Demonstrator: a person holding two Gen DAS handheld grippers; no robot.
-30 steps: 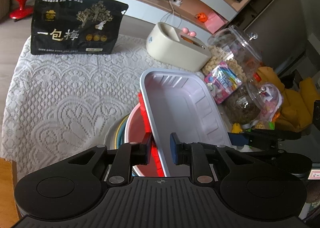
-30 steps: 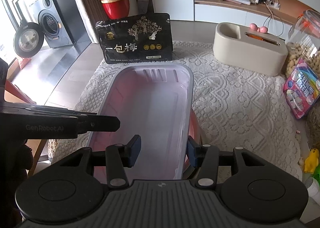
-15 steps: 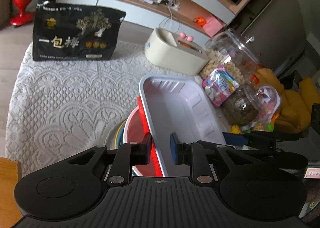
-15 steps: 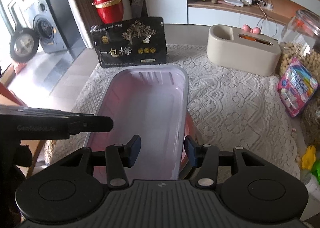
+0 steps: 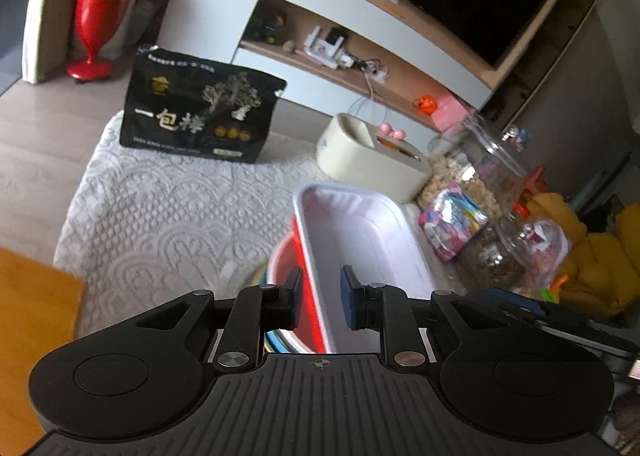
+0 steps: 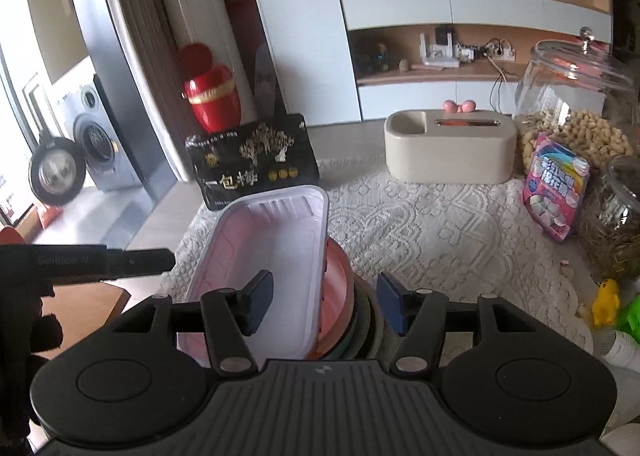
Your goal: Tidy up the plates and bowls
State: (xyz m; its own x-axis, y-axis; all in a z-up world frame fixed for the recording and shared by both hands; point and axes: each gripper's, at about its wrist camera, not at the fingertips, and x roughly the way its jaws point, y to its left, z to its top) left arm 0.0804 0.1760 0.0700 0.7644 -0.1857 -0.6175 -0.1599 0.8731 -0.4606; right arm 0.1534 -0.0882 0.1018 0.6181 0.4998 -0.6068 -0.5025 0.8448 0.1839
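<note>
White rectangular tray [image 6: 276, 256] resting atop stacked round plates [image 6: 340, 296] on the bench, just in front of the black snack bag [image 6: 256, 164]. Left gripper [image 5: 320, 292] slightly parted, straddling the tray's near-left rim, seemingly not clamped. Right gripper [image 6: 324, 300] spread wide around the tray's right wall, gripping nothing, probably to let the tray settle.

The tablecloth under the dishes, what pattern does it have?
White lace tablecloth with scalloped floral motifs; the right wrist view shows it best.
</note>
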